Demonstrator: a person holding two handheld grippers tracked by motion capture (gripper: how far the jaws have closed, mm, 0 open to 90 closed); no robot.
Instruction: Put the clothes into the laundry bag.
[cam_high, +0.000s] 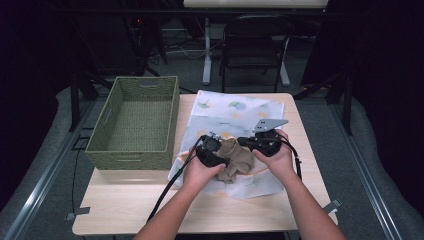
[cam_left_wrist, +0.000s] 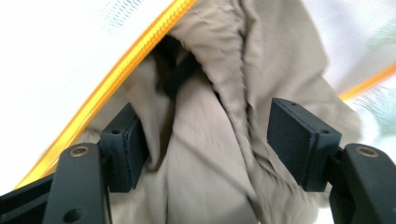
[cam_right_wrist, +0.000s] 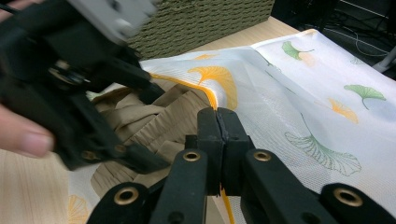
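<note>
A crumpled tan garment (cam_high: 239, 159) lies on a white cloth printed with ginkgo leaves (cam_high: 225, 112), near the middle of the table. My left gripper (cam_high: 224, 156) comes at it from the left. In the left gripper view, this gripper (cam_left_wrist: 210, 135) is open, with the tan fabric (cam_left_wrist: 205, 177) bunched between its jaws and the cloth's orange piping (cam_left_wrist: 140, 51) behind. My right gripper (cam_high: 246, 142) sits at the garment's right. Its jaws (cam_right_wrist: 218, 116) are shut on the orange-trimmed edge of the white cloth (cam_right_wrist: 299, 102), lifting it beside the tan garment (cam_right_wrist: 140, 121).
A green woven basket (cam_high: 130, 155) stands empty at the table's left, close to the cloth's left edge, and shows behind the grippers (cam_right_wrist: 201, 23). Bare wooden tabletop (cam_high: 130, 200) runs along the near side. A black folding chair (cam_high: 255, 45) stands beyond the table.
</note>
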